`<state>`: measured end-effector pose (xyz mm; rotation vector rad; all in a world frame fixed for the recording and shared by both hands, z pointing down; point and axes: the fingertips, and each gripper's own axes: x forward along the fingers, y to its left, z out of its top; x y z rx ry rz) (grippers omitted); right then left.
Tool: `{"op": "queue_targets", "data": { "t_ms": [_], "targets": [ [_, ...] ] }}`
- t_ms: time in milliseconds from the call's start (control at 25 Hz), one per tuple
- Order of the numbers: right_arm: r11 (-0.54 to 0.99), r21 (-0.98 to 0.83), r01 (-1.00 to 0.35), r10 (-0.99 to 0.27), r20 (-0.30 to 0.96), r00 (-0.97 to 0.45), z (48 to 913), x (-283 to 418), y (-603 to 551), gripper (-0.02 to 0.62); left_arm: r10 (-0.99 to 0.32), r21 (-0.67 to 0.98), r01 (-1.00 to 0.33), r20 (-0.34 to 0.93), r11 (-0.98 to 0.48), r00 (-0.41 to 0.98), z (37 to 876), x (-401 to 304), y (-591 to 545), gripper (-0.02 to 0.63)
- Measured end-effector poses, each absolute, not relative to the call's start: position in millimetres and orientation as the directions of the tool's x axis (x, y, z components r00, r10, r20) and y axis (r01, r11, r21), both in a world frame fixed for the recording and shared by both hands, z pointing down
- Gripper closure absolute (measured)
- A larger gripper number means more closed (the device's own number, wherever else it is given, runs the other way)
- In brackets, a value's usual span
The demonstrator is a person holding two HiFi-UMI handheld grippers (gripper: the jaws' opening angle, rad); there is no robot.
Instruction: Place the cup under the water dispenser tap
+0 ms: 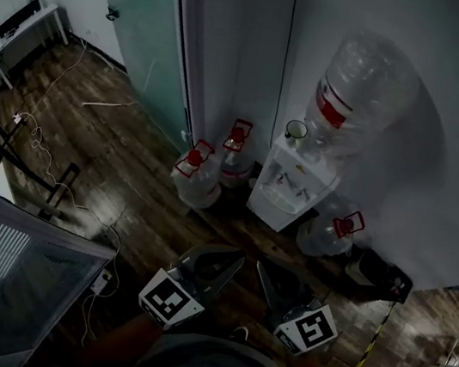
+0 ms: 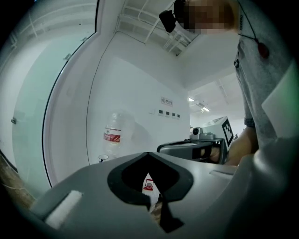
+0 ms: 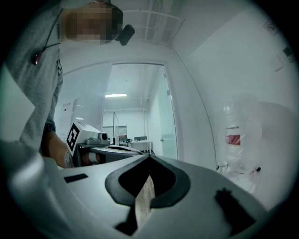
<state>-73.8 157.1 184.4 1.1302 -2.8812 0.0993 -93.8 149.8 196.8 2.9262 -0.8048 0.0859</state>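
Glass cup sits atop the dispenser, well beyond both empty, pressed-together jaws.

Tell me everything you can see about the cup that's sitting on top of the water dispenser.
The cup is small and round and looks like clear glass with a pale rim. It stands upright, mouth up, on the flat top of the white water dispenser, at a corner beside the big upturned bottle, so it is not under the taps. Nothing grips it. Whether it touches the bottle, or holds any liquid, cannot be told.
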Motion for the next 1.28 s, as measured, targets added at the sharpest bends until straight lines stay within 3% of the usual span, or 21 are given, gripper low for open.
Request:
{"op": "queue_targets", "data": {
  "t_ms": [560,1280],
  "targets": [
    [0.598,-0.056,-0.799,-0.791,0.115,-0.600,198,-123,46,0.591,-0.367,0.086,-0.374,0.083,-0.924,0.926,204,-149,33,0.598],
    [0.463,-0.095,-0.882,-0.873,0.127,-0.472,230,-30,-85,0.591,-0.292,0.088,-0.304,0.130,-0.948,0.947,233,-63,-97,0.598]
  ]
}}
